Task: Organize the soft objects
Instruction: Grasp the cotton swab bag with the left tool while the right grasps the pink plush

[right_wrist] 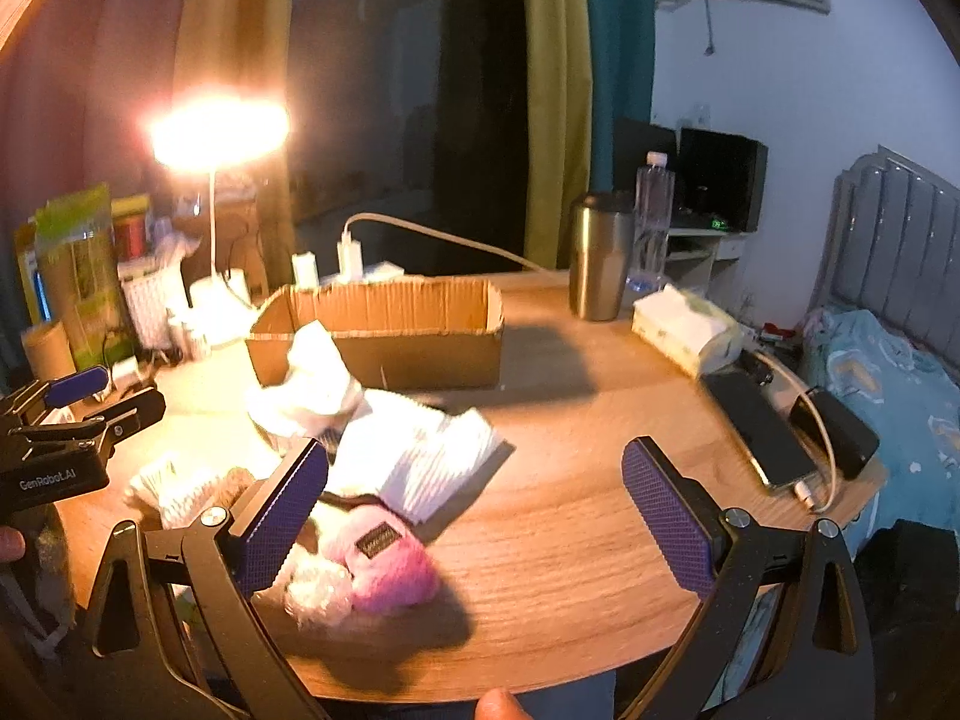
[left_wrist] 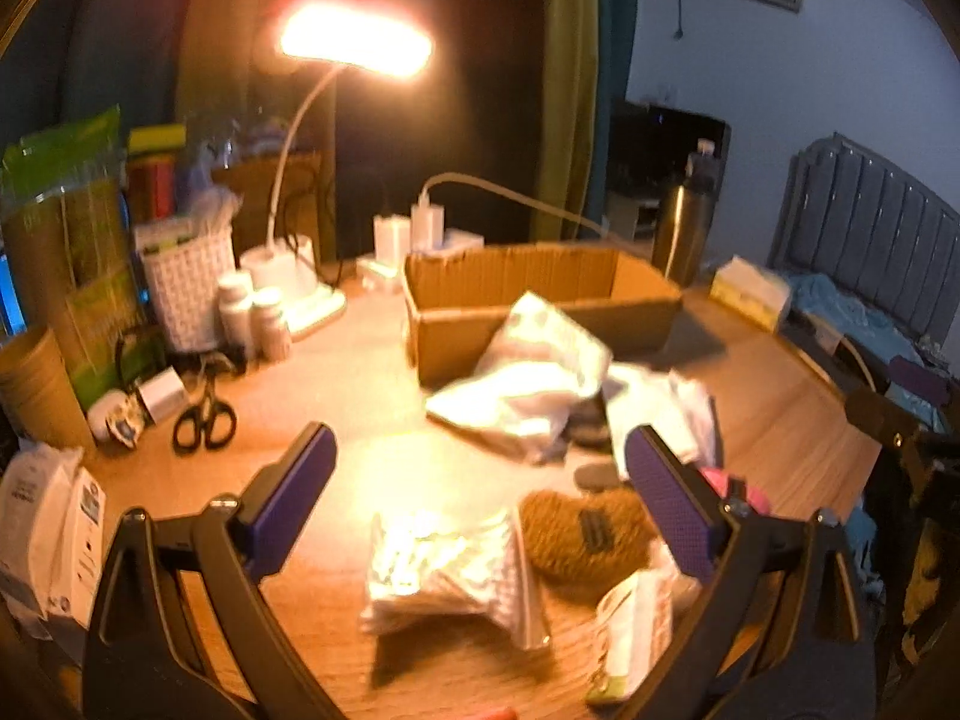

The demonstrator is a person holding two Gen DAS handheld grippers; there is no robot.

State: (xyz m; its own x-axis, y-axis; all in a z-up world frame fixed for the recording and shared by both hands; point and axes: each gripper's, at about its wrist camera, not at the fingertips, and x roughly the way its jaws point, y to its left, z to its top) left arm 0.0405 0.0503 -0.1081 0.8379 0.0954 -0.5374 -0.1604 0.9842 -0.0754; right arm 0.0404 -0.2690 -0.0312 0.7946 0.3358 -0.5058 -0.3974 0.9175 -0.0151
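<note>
Both our grippers hang spread wide above the wooden table (right_wrist: 570,540), nothing between the purple pads. Left gripper (left_wrist: 480,486) hovers over the table's near edge; right gripper (right_wrist: 474,498) also near that edge, further toward the right side.

Soft things sit in a loose pile from table middle to near edge. Cardboard box (left_wrist: 540,300), open top, stands toward the far edge, centre. A crumpled white plastic bag (left_wrist: 528,378) leans against the box's front wall, touching it. White ribbed cloth (right_wrist: 420,456) lies just in front of that bag. Brown fuzzy item (left_wrist: 585,534) with a dark label sits near the near edge, partly behind the left gripper's right finger. Clear plastic packet (left_wrist: 444,576) lies just beside the brown item, on its left. Pink fuzzy item (right_wrist: 384,564) with a label lies at the near edge, touching a bit of bubble wrap (right_wrist: 315,594).

Lit desk lamp (left_wrist: 354,39) at far left corner, scissors (left_wrist: 204,414) by left edge. Steel tumbler (right_wrist: 600,255) near far edge, phone (right_wrist: 762,438) along right edge.
</note>
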